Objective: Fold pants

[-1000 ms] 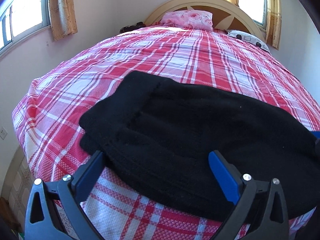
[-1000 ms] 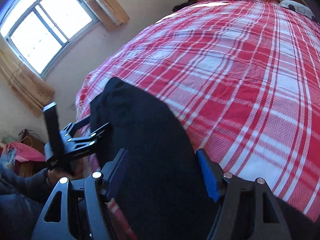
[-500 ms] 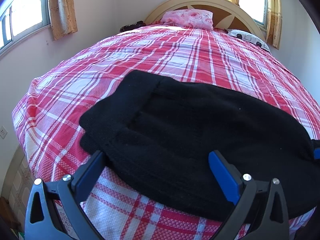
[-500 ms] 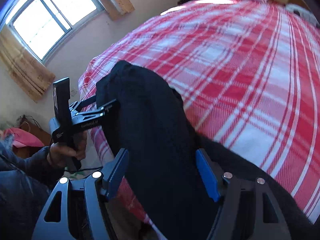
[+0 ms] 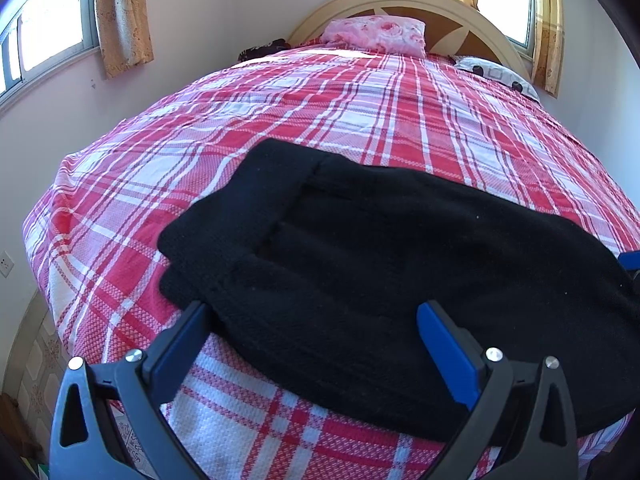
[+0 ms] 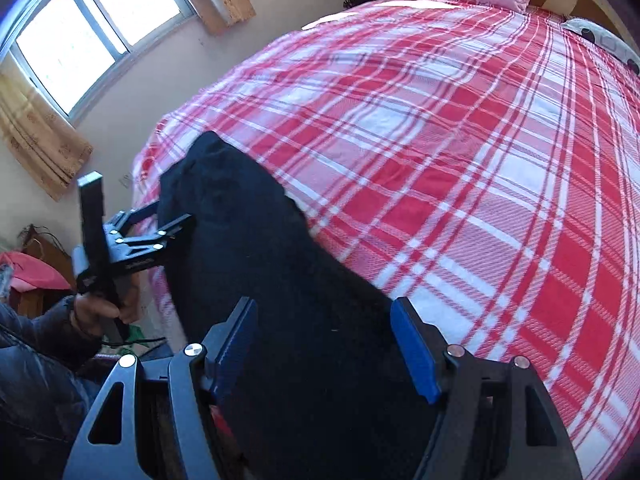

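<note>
Black pants (image 5: 380, 264) lie folded lengthwise along the near edge of a bed with a red and white plaid cover (image 5: 360, 112). The waistband end is at the left. My left gripper (image 5: 312, 344) is open, its blue pads either side of the near waistband edge, nothing held. In the right wrist view the pants (image 6: 280, 280) run away from my right gripper (image 6: 324, 344), which is open with the cloth between its fingers, not clamped. The left gripper (image 6: 132, 240) shows there in the person's hand at the pants' far end.
A pink pillow (image 5: 376, 34) and a spotted pillow (image 5: 496, 74) lie at the wooden headboard (image 5: 420, 0). Windows with tan curtains are on the left wall (image 5: 120, 12) and behind the bed. The bed's near edge drops to a tiled floor (image 5: 36, 380).
The right gripper swung and tilted its view, then returned lower along the pants. The left gripper and the pants hardly moved.
</note>
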{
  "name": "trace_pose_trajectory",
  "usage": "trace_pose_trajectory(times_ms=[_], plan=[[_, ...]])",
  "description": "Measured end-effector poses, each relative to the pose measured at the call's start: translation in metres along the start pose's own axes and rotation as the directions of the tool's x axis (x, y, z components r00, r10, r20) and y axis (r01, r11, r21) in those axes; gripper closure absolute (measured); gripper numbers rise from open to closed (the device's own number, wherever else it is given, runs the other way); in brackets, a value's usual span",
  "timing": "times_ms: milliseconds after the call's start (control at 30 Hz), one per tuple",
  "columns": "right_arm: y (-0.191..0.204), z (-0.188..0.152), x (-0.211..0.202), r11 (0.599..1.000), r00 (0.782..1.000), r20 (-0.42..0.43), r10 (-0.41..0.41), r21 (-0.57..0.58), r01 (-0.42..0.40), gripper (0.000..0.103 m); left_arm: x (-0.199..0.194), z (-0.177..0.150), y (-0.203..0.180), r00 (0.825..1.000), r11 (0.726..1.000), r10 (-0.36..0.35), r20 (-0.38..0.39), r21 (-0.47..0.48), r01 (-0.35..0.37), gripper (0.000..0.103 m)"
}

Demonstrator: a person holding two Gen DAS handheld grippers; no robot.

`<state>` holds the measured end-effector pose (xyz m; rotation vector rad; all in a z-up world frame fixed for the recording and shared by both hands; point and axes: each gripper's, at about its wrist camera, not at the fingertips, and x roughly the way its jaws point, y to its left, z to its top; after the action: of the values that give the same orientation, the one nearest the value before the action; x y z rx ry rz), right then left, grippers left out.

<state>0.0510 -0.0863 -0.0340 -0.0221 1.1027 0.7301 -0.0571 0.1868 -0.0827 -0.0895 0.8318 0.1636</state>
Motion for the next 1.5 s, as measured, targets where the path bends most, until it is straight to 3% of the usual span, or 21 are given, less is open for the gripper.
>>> trace_pose_trajectory(times_ms=[167,233,300,400,433,500,667,833,967,1100,1233,1300,1500], plan=[[-0.015,0.002,0.007,0.999,0.999,-0.04,0.034,0.021,-0.033,0.033,0.0,0.0,0.0,1.0,1.0,0.002,-0.007,-0.001,-0.002,0.0],[-0.013,0.004,0.005,0.992,0.992,-0.043,0.123,0.045,-0.121,0.033,0.0,0.001,0.001,1.0,1.0,0.0,-0.01,-0.001,0.0,0.0],[-0.002,0.004,0.002,0.967,0.967,-0.043,0.251,0.049,-0.249,0.033,0.0,0.001,0.001,1.0,1.0,0.003,-0.008,-0.003,-0.003,0.0],[0.02,-0.003,0.005,0.948,0.945,-0.086,0.317,0.001,-0.318,0.033,0.0,0.001,0.001,1.0,1.0,0.005,-0.006,-0.002,-0.005,0.0],[0.026,-0.005,0.01,0.949,0.945,-0.104,0.311,-0.006,-0.314,0.033,0.0,0.001,0.001,1.0,1.0,0.004,-0.007,-0.002,-0.004,0.0],[0.034,-0.006,0.014,0.97,0.967,-0.105,0.233,-0.048,-0.239,0.033,0.0,0.001,0.001,1.0,1.0,0.003,-0.008,-0.002,-0.003,0.0],[0.011,0.013,0.006,0.991,0.994,0.006,0.113,-0.069,-0.113,0.033,0.0,0.002,0.001,1.0,1.0,0.004,-0.006,-0.003,-0.004,0.0],[-0.005,0.028,0.039,0.987,0.988,-0.052,0.149,-0.046,-0.151,0.033,0.001,0.002,0.002,1.0,1.0,-0.002,-0.013,-0.003,0.002,0.0],[0.014,0.023,0.037,0.972,0.973,-0.04,0.227,-0.054,-0.229,0.033,0.0,0.001,0.001,1.0,1.0,0.002,-0.012,-0.003,-0.002,0.0],[0.041,0.009,0.029,0.97,0.974,-0.03,0.226,-0.089,-0.228,0.033,-0.001,0.0,0.001,1.0,1.0,0.005,-0.005,-0.003,-0.005,0.0],[0.058,0.0,0.02,0.979,0.987,0.015,0.162,-0.125,-0.159,0.033,-0.001,0.0,0.0,1.0,1.0,0.004,-0.006,-0.003,-0.004,0.0],[0.061,-0.004,0.014,0.975,0.98,0.024,0.198,-0.107,-0.194,0.033,-0.001,0.0,0.0,1.0,1.0,0.005,-0.005,-0.004,-0.005,0.0],[0.067,-0.025,0.022,0.974,0.981,-0.056,0.184,-0.12,-0.19,0.033,0.0,-0.001,-0.001,1.0,1.0,0.005,0.001,-0.005,-0.005,0.0]])
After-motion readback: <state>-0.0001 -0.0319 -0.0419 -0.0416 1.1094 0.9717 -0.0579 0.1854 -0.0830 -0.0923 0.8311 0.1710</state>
